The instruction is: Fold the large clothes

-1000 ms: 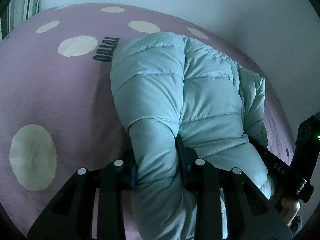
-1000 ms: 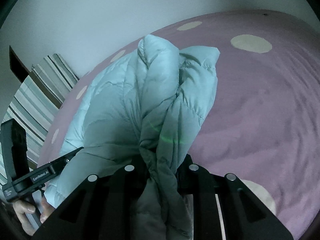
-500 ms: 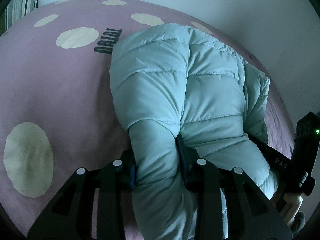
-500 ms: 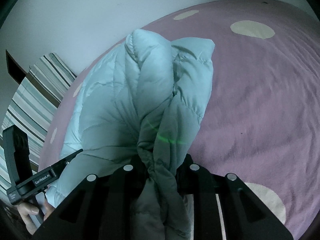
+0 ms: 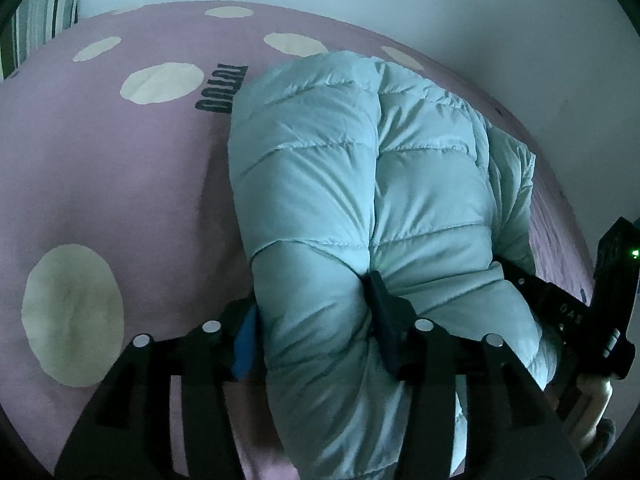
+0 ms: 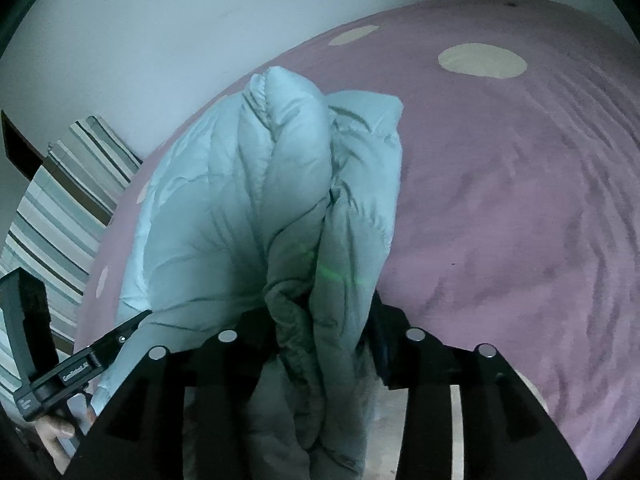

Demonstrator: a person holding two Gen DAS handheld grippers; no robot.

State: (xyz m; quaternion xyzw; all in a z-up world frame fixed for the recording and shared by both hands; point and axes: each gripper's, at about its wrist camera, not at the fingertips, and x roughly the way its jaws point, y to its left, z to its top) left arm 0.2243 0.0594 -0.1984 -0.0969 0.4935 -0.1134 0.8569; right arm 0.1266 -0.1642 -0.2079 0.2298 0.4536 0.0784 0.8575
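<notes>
A pale mint quilted puffer jacket [image 5: 360, 184] lies bunched on a pink bed cover and reaches toward the wall. My left gripper [image 5: 312, 320] is shut on a thick fold of the jacket's near edge. My right gripper [image 6: 320, 332] is shut on another bunched fold of the same jacket [image 6: 248, 208], at its right side. Each gripper shows in the other's view: the right one at the right edge [image 5: 568, 312], the left one at the lower left [image 6: 80, 368]. The jacket's near end hangs over the fingers and hides the fingertips.
The pink bed cover [image 5: 120, 184] has cream dots and dark lettering [image 5: 220, 92]. A pale wall [image 5: 400, 0] runs along the bed's far side. A striped pillow or bedding [image 6: 52, 216] lies at the left end. Bare cover stretches to the right [image 6: 520, 200].
Both grippers have carried the jacket's near edge up and forward toward the wall, so the jacket bunches higher and fills more of both views. Both grips are unchanged.
</notes>
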